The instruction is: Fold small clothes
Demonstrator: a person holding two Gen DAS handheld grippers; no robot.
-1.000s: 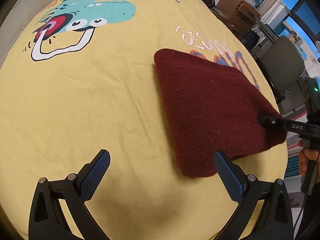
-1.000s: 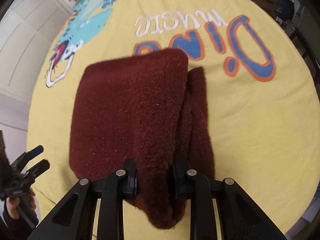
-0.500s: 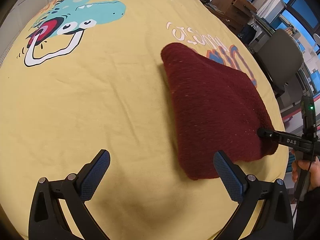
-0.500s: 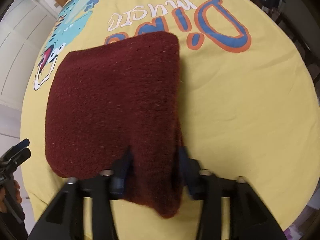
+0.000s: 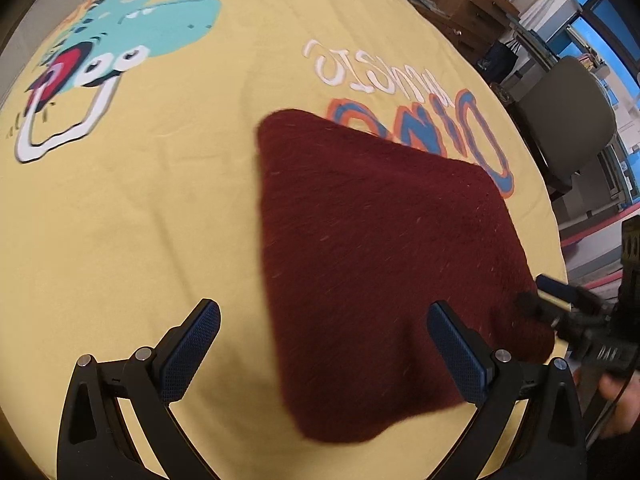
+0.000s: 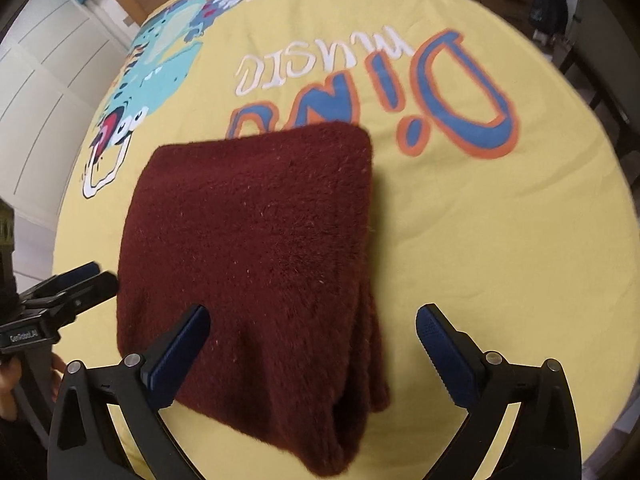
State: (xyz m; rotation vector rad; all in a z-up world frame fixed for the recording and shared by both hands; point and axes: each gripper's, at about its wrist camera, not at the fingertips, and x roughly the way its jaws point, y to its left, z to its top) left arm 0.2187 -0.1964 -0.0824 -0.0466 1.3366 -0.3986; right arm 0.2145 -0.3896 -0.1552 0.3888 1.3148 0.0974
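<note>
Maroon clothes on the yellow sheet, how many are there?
1: a folded maroon knit garment lying on the yellow sheet, partly covering the "Dino" print. No others show, though the fold could hide something.

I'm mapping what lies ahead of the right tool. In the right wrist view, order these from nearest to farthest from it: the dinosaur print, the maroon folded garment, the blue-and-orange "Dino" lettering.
1. Maroon folded garment, directly between and under the open right tool.
2. "Dino" lettering, just beyond the garment, ahead and to the right.
3. Dinosaur print, far end of the yellow sheet, upper left.
</note>
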